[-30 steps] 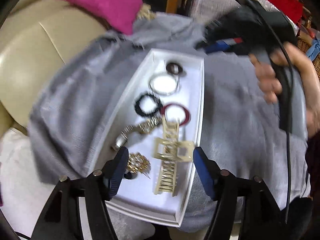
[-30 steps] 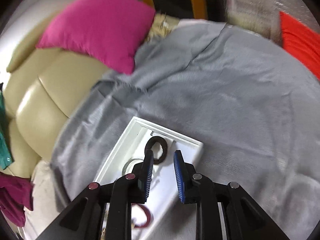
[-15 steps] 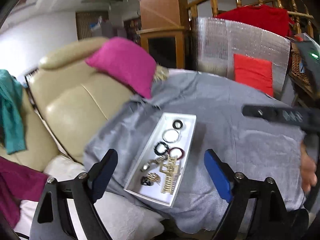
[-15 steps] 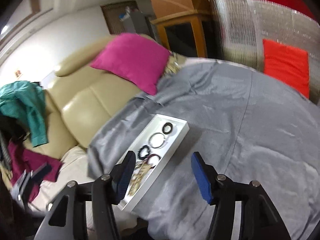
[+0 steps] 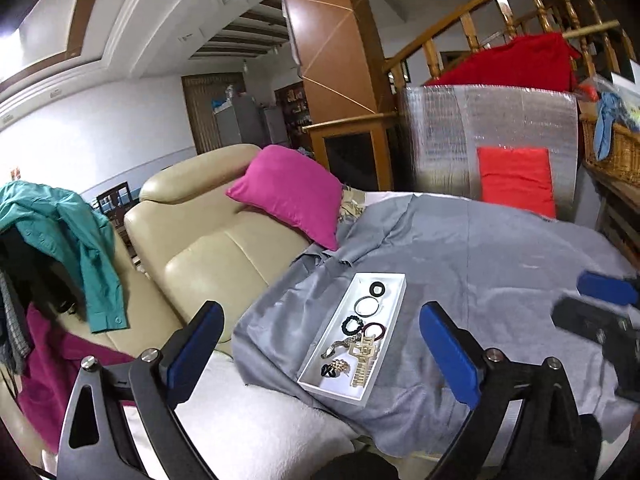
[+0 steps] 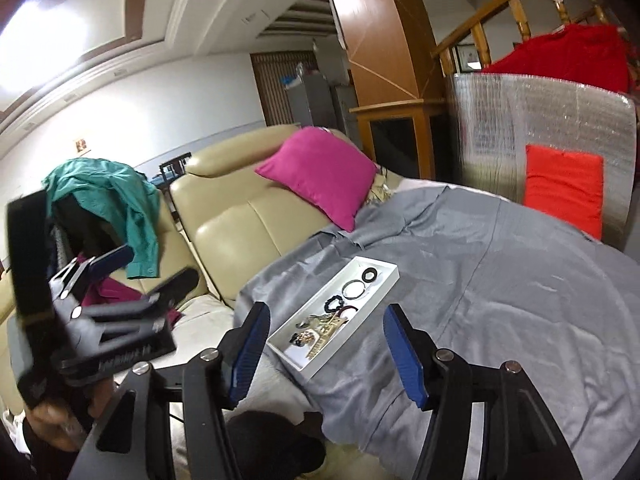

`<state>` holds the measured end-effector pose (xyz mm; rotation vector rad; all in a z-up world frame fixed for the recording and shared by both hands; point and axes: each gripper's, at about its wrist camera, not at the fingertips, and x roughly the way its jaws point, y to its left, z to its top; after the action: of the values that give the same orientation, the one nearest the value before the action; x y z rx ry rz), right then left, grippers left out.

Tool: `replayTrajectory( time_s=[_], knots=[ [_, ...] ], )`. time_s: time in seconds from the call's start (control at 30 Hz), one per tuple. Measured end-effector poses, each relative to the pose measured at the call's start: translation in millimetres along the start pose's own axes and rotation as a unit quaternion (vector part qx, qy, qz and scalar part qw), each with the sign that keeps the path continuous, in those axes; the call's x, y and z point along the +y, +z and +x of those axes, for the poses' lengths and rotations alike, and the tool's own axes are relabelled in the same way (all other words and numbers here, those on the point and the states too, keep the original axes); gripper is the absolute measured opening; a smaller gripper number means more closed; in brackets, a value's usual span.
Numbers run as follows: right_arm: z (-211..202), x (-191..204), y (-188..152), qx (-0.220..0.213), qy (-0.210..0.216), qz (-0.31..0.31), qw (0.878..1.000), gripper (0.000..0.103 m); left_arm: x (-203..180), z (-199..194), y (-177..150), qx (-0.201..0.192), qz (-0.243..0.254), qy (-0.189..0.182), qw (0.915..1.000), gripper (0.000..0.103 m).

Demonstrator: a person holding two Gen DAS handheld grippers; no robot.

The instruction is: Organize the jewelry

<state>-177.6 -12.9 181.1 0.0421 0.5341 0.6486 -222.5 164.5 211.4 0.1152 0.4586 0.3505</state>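
A white tray (image 5: 394, 280) lies on a grey cloth (image 5: 500, 264); it also shows in the right wrist view (image 6: 390, 276). It holds black, white and dark red rings, a black beaded bracelet (image 5: 352, 324), a gold hair claw (image 5: 364, 354) and a gold brooch (image 5: 340, 367). My left gripper (image 5: 322, 346) is open and empty, held well back above the tray. My right gripper (image 6: 326, 346) is open and empty, also far back from the tray.
A beige leather sofa (image 5: 208, 240) with a pink cushion (image 5: 292, 192) stands left of the cloth. A teal shirt (image 5: 68, 232) hangs at far left. A silver panel with a red cushion (image 5: 516, 180) stands behind. The left gripper shows in the right wrist view (image 6: 116, 280).
Both grippers pulled back and up from the tray, which now looks small and distant. The right gripper's jaws went from narrow to wide open. The left stayed open.
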Motion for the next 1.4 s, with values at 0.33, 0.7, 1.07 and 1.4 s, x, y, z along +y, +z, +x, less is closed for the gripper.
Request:
replayTrajectory(
  time_s=[0.33,0.7,1.07,1.4],
  knots=[
    [-58,53,-42,-0.019,0.006,-0.007,1.0,0.067,45,-38,-13,-0.025,-0.016,0.056,0.998,0.1],
    [-14,68,-36,-0.023,-0.047,0.001,0.999,0.073,67,4,-31,-0.006,-0.042,0.073,0.9964,0.101],
    [28,59,-49,-0.017,-0.05,0.046,0.998,0.073,42,36,-55,0.029,0.008,0.052,0.9982,0.101],
    [38,54,-51,-0.001,-0.058,0.058,0.997,0.073,35,38,-57,0.031,0.016,0.047,0.9983,0.101]
  ],
)
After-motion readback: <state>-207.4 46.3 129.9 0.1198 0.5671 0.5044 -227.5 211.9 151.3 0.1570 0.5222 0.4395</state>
